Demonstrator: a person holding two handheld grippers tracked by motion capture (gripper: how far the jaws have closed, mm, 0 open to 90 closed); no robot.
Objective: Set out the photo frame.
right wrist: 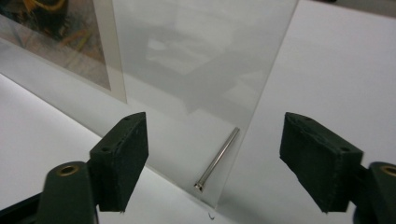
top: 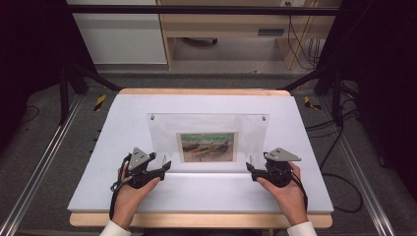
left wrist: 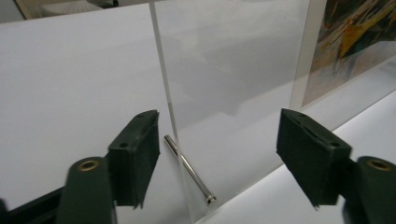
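Left black hand-held gripper (top: 164, 166) stands at the near left corner of the clear acrylic picture frame (top: 206, 137), its jaws spread wide, with the pane's edge between them but neither pad pressing on it. Right black hand-held gripper (top: 250, 168) mirrors this at the near right corner: jaws apart, nothing gripped. A slim polished metal standoff pin (left wrist: 189, 170) projects from the pane at the left corner, and a matching pin (right wrist: 217, 158) at the right. The frame leans upright near the middle of a white rectangular board (top: 123, 137) and carries a small painted print of boats (top: 207, 146). The board rests on a light wooden tabletop (top: 196, 220), whose edge shows front and back. Bare white surface lies open on either side of the frame. Grey flooring, black uprights and trailing cables surround the table.
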